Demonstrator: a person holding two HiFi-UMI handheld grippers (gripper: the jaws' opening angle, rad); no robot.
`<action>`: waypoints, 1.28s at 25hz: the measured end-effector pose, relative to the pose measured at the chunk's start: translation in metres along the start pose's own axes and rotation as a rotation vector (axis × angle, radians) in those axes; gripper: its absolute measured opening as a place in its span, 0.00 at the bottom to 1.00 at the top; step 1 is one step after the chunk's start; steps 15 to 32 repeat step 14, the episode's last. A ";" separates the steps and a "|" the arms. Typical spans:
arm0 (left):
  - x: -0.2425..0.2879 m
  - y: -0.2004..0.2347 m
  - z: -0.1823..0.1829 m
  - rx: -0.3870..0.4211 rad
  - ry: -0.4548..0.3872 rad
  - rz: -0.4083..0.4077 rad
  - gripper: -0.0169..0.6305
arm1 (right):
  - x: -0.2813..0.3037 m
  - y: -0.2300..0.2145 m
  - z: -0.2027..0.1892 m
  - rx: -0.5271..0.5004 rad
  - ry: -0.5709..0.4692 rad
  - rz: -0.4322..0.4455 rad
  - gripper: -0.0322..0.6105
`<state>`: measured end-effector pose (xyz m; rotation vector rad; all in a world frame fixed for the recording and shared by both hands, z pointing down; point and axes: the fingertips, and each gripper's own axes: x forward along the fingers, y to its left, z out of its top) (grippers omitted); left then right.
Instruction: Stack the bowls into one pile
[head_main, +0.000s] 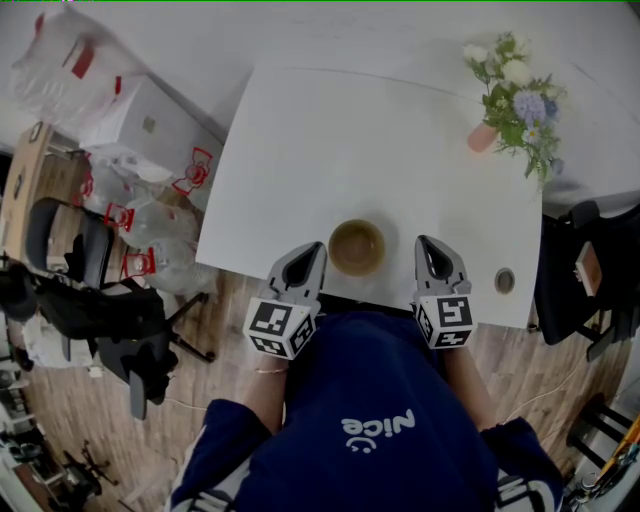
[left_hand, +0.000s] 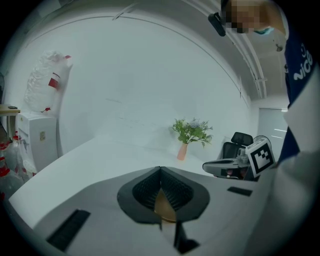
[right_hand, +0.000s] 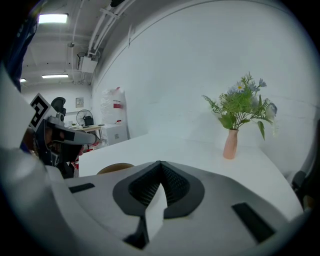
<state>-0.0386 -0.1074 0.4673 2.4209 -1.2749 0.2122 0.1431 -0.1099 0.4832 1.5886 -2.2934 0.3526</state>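
A brown bowl (head_main: 357, 247) sits at the near edge of the white table (head_main: 380, 150), right in front of the person; whether it is one bowl or a pile I cannot tell. My left gripper (head_main: 308, 254) hangs just left of it and my right gripper (head_main: 429, 250) just right of it, both apart from the bowl. In the left gripper view the jaws (left_hand: 160, 171) meet at their tips, with a sliver of the bowl (left_hand: 164, 207) behind them. The right gripper's jaws (right_hand: 160, 165) also meet, with nothing between them. The bowl's rim (right_hand: 112, 168) shows to their left.
A pink vase of flowers (head_main: 515, 100) stands at the table's far right corner. A small round object (head_main: 504, 280) lies near the front right edge. A black office chair (head_main: 110, 310) and plastic bags (head_main: 150, 220) stand left of the table, another black chair (head_main: 585, 280) to its right.
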 end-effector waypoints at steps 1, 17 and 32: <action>0.000 0.000 0.000 0.001 -0.001 0.001 0.05 | 0.000 -0.002 0.000 0.000 -0.001 -0.010 0.08; 0.000 0.005 -0.002 0.008 -0.004 0.001 0.05 | -0.002 -0.006 -0.004 -0.006 0.011 -0.041 0.08; 0.000 0.005 -0.002 0.008 -0.004 0.001 0.05 | -0.002 -0.006 -0.004 -0.006 0.011 -0.041 0.08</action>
